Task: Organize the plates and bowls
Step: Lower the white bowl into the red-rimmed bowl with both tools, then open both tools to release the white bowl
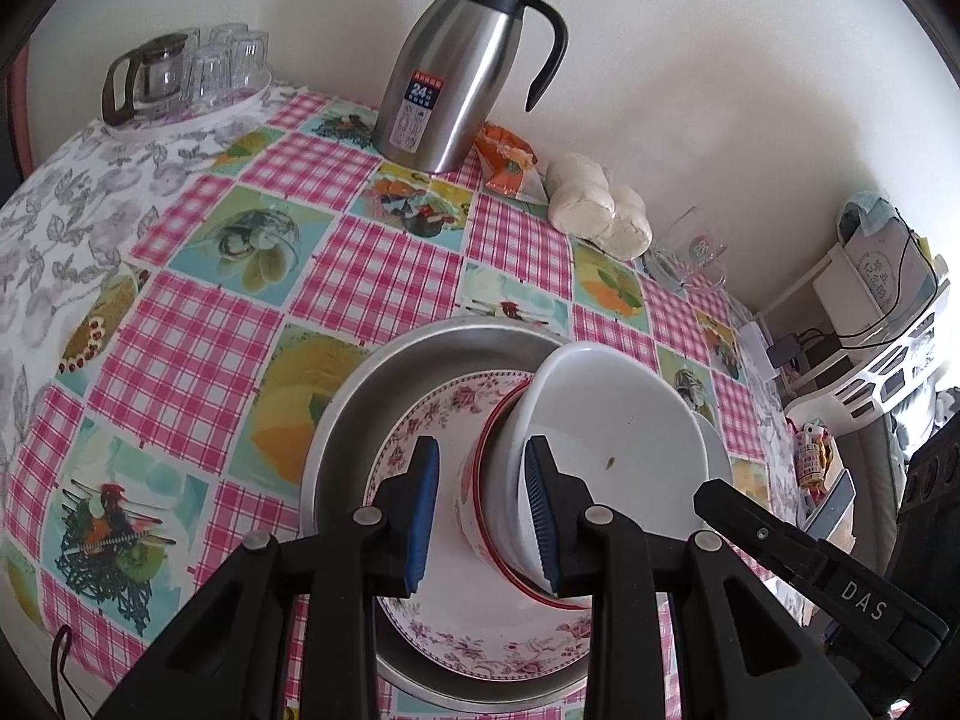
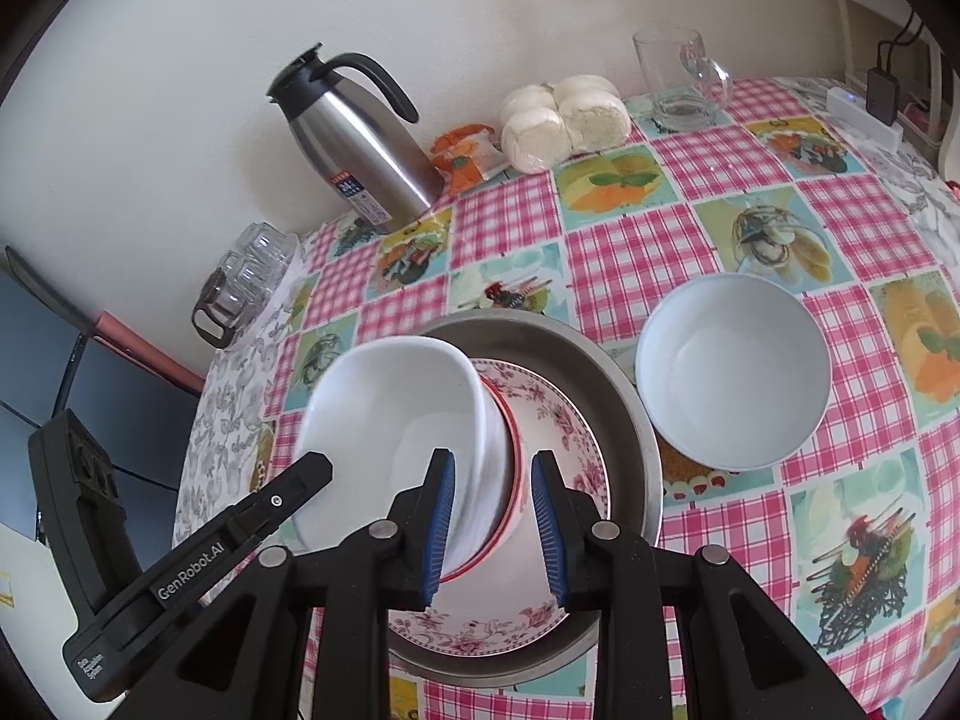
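A steel pan holds a floral plate. On the plate stands a red-rimmed bowl with a white bowl nested in it, tilted. My left gripper is open, its blue pads either side of the nested bowls' near wall. My right gripper is open, its pads astride the opposite wall. Whether any pad touches cannot be told. Another white bowl sits on the tablecloth right of the pan.
A steel thermos jug, an orange packet, wrapped buns and a glass mug stand along the wall. A glass teapot with tumblers sits at the table's corner.
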Available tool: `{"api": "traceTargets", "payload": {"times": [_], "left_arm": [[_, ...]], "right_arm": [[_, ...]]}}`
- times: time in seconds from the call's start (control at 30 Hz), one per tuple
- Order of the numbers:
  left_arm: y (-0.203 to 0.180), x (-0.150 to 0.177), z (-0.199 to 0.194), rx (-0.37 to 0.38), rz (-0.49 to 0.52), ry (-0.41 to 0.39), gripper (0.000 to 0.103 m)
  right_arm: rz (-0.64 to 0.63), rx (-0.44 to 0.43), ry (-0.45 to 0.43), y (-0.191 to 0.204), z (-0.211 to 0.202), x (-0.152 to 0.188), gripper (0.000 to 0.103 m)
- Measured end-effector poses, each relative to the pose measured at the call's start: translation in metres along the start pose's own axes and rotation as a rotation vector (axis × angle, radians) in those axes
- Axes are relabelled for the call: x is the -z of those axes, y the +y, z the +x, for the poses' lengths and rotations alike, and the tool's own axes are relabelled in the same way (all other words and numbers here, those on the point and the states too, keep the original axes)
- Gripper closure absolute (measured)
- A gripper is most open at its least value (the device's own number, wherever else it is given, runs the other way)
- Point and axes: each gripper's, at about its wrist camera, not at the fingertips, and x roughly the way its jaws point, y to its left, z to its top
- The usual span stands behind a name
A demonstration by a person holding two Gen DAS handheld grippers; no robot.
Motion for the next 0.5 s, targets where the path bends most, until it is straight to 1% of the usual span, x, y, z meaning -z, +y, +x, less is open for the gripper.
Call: {"api": "traceTargets", "payload": {"times": [0.03,0.07,0.1,0.13,0.17,0.2,0.3,0.37,0.5], "left_arm": [[-0.001,-0.0007,-0.0018,0.0,0.005,-0.006,0.069],[-0.0022,-0.001,-0.0033,0.0,0.009,-0.012,0.057],[-0.003,-0.0011,-0.0043,-0.006,0.011,-0.016,0.041],[-0.0034,-0.0012,-0.0054,-0.015,0.01,-0.02,0.036],[-0.0036,-0.0016,-0.0058,-0.021,0.011,-0.023,0.034],[-0.0039,-0.002,-0.0066,-0.029,0.014,-0.025,0.034],[-0.0022,-0.0028,-0.0066,-0.064,0.01,-0.024,0.031],[-0.0005,-0.0032,-0.0064,-0.09,0.005,-0.023,0.028],[0.0035,-0.0035,-0.0069,-0.133,-0.004,-0.036,0.022]], "right_arm": [[-0.006,-0.001,-0.007,0.0015,-0.001,-0.0001,0.073],[-0.013,0.001,-0.013,0.0033,-0.0017,-0.0002,0.073],[-0.022,0.008,-0.019,0.0044,-0.0023,-0.0003,0.072],[-0.028,0.016,-0.025,0.0055,-0.0023,-0.0003,0.061],[-0.031,0.023,-0.029,0.0064,-0.003,-0.0002,0.046],[-0.039,0.03,-0.035,0.0076,-0.0032,-0.0001,0.041],[-0.061,0.053,-0.044,0.0098,-0.0038,-0.0003,0.038],[-0.06,0.062,-0.045,0.0083,-0.003,-0.0006,0.027],[-0.052,0.084,-0.041,0.0041,0.0002,-0.0015,0.021]]}}
